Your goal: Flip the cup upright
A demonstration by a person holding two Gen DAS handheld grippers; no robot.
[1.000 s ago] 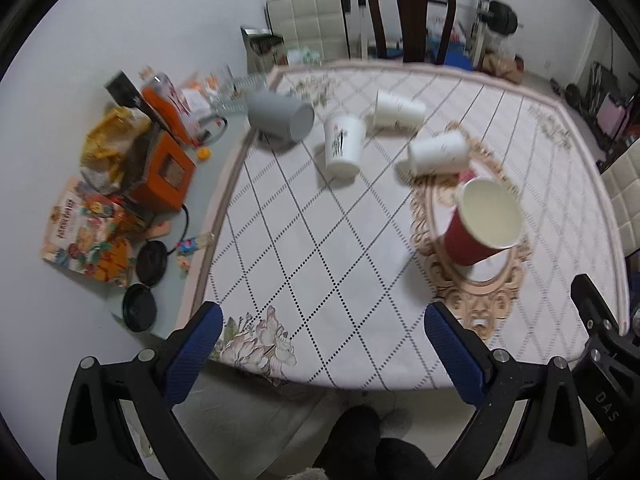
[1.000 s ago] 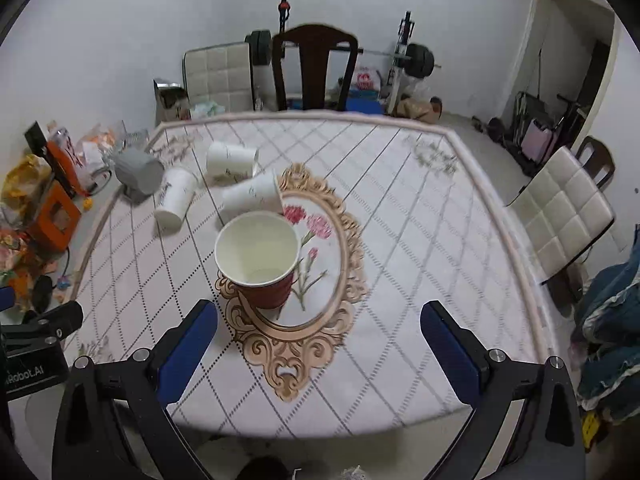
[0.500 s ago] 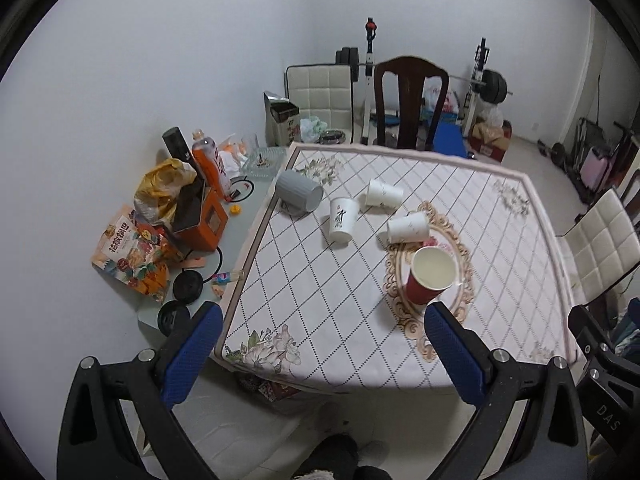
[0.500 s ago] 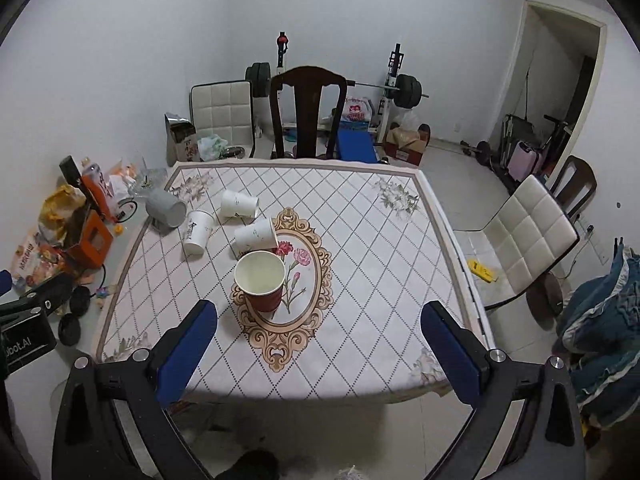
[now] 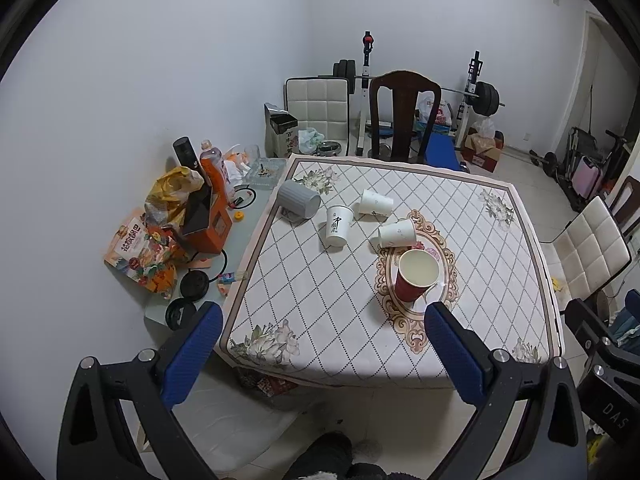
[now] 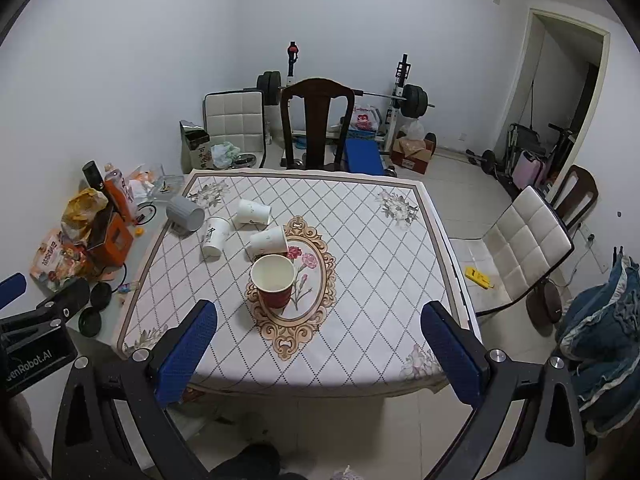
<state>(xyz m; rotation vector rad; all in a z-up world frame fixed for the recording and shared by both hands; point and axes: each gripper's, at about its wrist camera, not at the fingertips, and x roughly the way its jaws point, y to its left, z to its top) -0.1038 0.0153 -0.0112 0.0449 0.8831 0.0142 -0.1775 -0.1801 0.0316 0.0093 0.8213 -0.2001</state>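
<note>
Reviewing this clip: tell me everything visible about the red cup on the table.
The red cup stands upright on the table, mouth up, showing a cream interior that looks empty. It looks like a disposable paper cup, tapering toward the base. It sits on the near part of the tablecloth's ornate oval medallion, just in front of a white cup lying on its side; whether the two touch is unclear. Neither gripper holds it: it stands alone, nearer than the other cups.
</note>
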